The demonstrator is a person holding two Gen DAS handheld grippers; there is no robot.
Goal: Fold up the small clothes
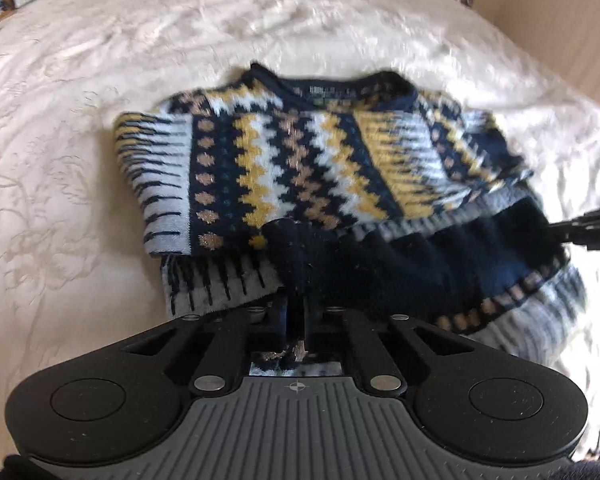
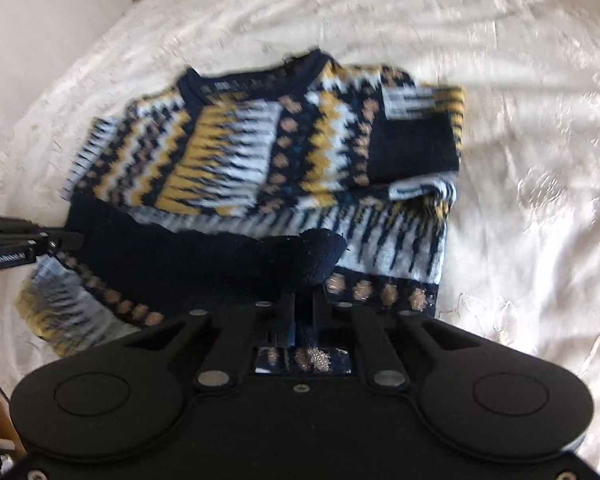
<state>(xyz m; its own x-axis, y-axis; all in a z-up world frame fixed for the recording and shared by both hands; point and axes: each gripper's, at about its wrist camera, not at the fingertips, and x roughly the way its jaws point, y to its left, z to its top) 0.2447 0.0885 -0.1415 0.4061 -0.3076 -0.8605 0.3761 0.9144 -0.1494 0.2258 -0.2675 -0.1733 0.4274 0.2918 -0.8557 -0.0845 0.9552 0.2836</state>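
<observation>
Pinching fuzzy zigzag-knit sweater (image 1: 300, 168) hem: both grippers' jaws, over crinkled white bedspread (image 1: 80, 120)

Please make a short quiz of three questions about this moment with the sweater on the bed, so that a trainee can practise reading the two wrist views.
1. True or false: both the left gripper and the right gripper are shut on the sweater.
2. Which part of the sweater do the grippers pinch? A) the neckline B) the dark navy hem nearest the cameras C) a sleeve cuff
3. Fill in: the sweater lies on a ____ bedspread.

Key
1. True. In each wrist view, dark knit is bunched between the closed jaws.
2. B. The neckline lies at the far end, away from both grippers.
3. White, with an embossed pattern.
</observation>
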